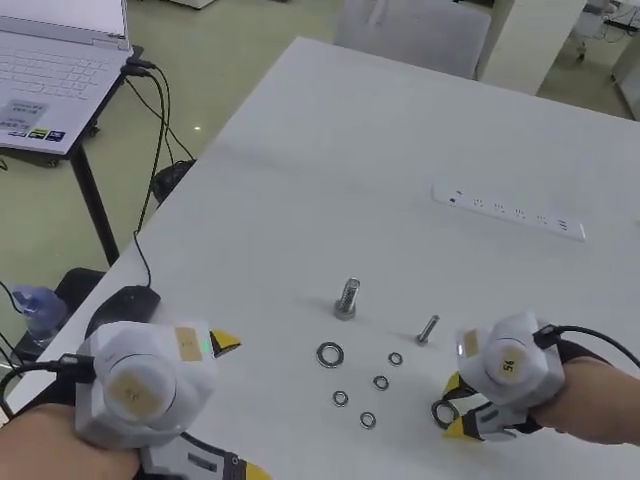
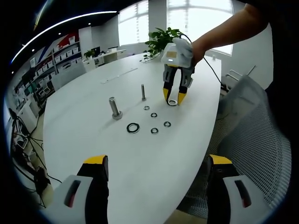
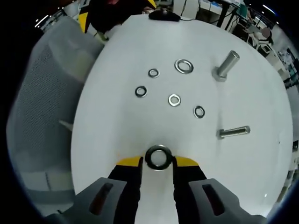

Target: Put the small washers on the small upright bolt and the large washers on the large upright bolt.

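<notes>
Tabletop (image 1: 330, 150) white, washers (image 1: 329, 354) near, power strip (image 1: 508, 211) beyond, laptop (image 1: 50, 70) alongside.

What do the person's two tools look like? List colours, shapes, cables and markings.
Left tool and right tool match: rounded white housings, grey jaw bases with red slots, black jaws ending in yellow tips. Each carries a tan round sticker on top and trails a black cable. The left one shows a small green light.
</notes>
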Available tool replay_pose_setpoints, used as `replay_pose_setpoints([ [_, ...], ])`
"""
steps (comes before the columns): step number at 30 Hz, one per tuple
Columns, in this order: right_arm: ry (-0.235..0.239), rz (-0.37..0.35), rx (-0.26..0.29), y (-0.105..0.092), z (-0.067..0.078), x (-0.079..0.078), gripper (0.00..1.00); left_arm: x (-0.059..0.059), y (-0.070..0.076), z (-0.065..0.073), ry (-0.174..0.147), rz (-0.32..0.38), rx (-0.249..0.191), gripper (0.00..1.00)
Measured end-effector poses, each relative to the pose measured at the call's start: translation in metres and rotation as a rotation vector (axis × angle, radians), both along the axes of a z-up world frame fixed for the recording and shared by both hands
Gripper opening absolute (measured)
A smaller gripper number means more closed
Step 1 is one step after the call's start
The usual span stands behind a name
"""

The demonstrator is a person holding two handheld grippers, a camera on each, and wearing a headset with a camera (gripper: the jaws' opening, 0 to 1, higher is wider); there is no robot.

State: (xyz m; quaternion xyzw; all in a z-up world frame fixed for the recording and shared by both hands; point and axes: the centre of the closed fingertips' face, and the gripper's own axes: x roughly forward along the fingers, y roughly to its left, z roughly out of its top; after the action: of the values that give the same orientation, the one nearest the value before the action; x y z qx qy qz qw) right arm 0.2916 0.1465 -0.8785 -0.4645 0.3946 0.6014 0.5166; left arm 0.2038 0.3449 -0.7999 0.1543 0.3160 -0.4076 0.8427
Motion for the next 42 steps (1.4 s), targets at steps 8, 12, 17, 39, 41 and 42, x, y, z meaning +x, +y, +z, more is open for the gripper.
replay_pose_setpoints([
  [8, -0.014, -0.024, -0.037, 0.0, 0.0, 0.001, 0.24, -0.002, 0.003, 0.002, 0.007, 0.019, -0.017, 0.82],
  [12, -0.012, -0.031, -0.05, 0.0, 0.0, 0.002, 0.22, -0.002, 0.002, 0.001, 0.011, 0.014, -0.015, 0.8],
  [17, -0.012, -0.037, -0.053, 0.0, 0.001, 0.002, 0.21, 0.0, -0.001, 0.004, 0.007, 0.013, -0.02, 0.8],
  [39, 0.032, -0.086, -0.072, 0.005, 0.023, 0.0, 0.21, 0.002, 0.005, 0.002, 0.003, 0.007, 0.005, 0.8],
  [41, 0.022, -0.087, -0.074, 0.005, 0.029, 0.004, 0.21, 0.003, 0.005, 0.002, 0.001, 0.003, 0.005, 0.81],
  [42, 0.023, -0.091, -0.074, 0.005, 0.031, 0.005, 0.21, 0.003, 0.005, 0.002, 0.003, 0.005, 0.002, 0.82],
])
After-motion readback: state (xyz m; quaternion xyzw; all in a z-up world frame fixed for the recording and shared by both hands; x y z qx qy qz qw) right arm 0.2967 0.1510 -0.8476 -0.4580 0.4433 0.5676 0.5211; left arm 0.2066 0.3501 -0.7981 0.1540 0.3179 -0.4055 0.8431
